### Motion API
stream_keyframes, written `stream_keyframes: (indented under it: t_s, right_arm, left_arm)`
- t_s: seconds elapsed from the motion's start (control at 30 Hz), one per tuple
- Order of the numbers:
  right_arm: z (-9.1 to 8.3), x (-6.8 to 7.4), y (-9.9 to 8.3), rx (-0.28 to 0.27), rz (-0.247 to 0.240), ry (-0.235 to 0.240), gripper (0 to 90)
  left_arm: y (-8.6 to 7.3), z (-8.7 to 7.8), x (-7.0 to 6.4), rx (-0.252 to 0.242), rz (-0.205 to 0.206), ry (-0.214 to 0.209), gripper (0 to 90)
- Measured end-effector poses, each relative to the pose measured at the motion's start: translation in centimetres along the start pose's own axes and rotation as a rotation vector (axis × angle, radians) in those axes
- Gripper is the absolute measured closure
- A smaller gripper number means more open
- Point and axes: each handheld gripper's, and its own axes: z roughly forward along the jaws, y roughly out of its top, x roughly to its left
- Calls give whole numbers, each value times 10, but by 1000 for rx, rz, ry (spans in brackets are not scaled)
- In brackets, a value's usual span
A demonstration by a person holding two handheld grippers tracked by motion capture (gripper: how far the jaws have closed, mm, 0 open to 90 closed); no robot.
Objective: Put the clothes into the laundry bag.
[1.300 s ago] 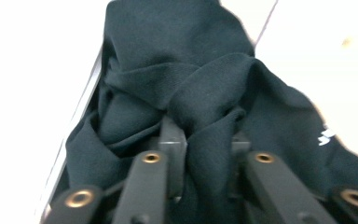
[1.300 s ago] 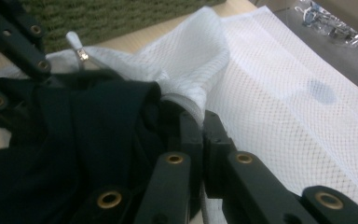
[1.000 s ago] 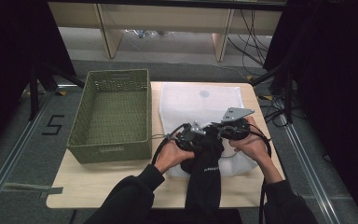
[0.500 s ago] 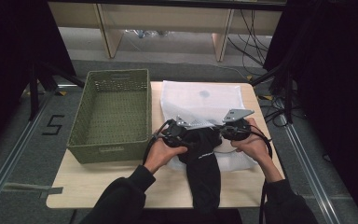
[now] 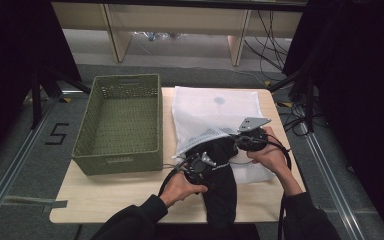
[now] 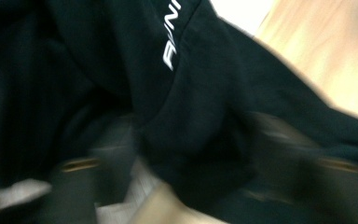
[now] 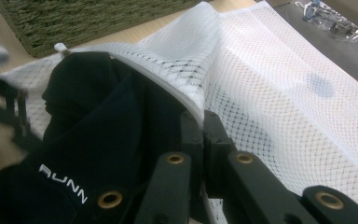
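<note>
On my bench (image 5: 105, 200) the basket (image 5: 117, 125) sits left of the mesh bag (image 5: 215, 107), with the garment (image 5: 220, 190) partly in the bag's near opening.

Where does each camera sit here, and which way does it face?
High view: above the person's side, looking forward and down on the table, green basket, both hands.
Left gripper view: on the left gripper, blurred, facing the black garment.
Right gripper view: on the right gripper, jaws pinching the mesh laundry bag at its opening.
All share the garment.

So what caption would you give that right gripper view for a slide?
The right gripper pinches the zip edge of a white mesh laundry bag, holding it open around a black garment.
</note>
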Motion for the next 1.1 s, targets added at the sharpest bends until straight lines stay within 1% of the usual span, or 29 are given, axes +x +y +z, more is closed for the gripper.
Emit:
stream_keyframes:
  t_s: [0.03,0.07,0.13,0.17,0.2,0.23,0.3,0.33,0.37,0.4,0.43,0.47,0.5,0.53,0.57,0.63,0.67,0.7,0.73,0.8,0.83,0.87,0.9,0.93,0.97,1.0,1.03,1.07,1.1]
  right_arm:
    - [0,1,0,4,8,8,900]
    - [-1,1,0,6,4,10,900]
    - [-3,1,1,-1,15,-5,900]
    - [-4,0,1,-3,22,-2,900]
    - [-4,-1,2,-13,13,-12,900]
    - [-6,-2,2,-13,14,-9,900]
    - [-8,-1,3,-21,27,-9,900]
    - [-8,-2,3,-17,29,-16,900]
    - [-7,-3,3,-28,13,-17,900]
    - [-8,-4,3,-27,17,-17,900]
    - [-8,-3,3,-19,33,-1,900]
    - [-7,-3,2,-19,21,-5,900]
    - [-7,-3,1,-17,26,-9,900]
    - [-7,-3,1,-17,26,-9,900]
    - [-7,-2,1,-6,35,-5,900]
    - [-5,-3,-1,-8,36,-7,900]
    - [-5,-4,-2,-5,34,-10,900]
    - [-4,-4,-3,3,32,2,900]
    - [-3,-5,-4,3,41,5,900]
    - [-3,-5,-4,-2,37,-2,900]
    - [-3,-5,-4,-2,37,-2,900]
    - [-3,-5,-4,3,40,0,900]
    - [-3,-4,-4,6,41,5,900]
    - [-3,-5,-3,-1,30,-2,900]
    - [-3,-4,-3,3,42,2,900]
    - [-2,-3,-3,4,40,13,900]
    - [-1,-3,-3,-2,29,-9,900]
    - [-1,-2,-3,7,35,4,900]
    - [-1,-2,-3,8,36,7,900]
  left_arm:
    - [4,-2,3,-22,-27,-8,777]
    - [8,-6,7,-50,-34,-12,833]
    - [22,-18,11,-92,-2,19,849]
    - [28,-22,12,-117,-19,23,851]
    - [33,-25,13,-134,-17,36,853]
    - [40,-27,15,-179,-51,75,853]
    - [49,-31,25,-194,-42,131,853]
    - [51,-29,32,-205,-58,166,853]
    - [51,-26,39,-214,-91,179,853]
    - [50,-20,46,-211,-118,180,851]
    - [48,-13,50,-208,-149,190,848]
    - [46,-7,54,-203,-157,200,842]
    - [44,0,56,-202,-176,185,811]
    - [44,0,56,-202,-176,185,775]
    - [43,1,55,-206,-194,156,775]
    - [43,-5,50,-208,-207,142,618]
    - [42,-12,46,-206,-203,145,551]
    - [42,-16,44,-206,-200,147,475]
    - [40,-24,40,-208,-190,142,421]
    - [32,-40,31,-181,-170,153,305]
    - [32,-40,31,-181,-170,153,287]
    - [28,-45,27,-168,-162,157,287]
    - [22,-50,21,-137,-149,150,270]
    - [17,-52,16,-123,-143,129,252]
    - [11,-50,11,-98,-138,109,255]
    - [6,-45,7,-76,-132,106,256]
    - [1,-38,3,-43,-107,96,248]
    - [-3,-31,2,-6,-81,90,245]
    - [-5,-24,2,22,-69,78,253]
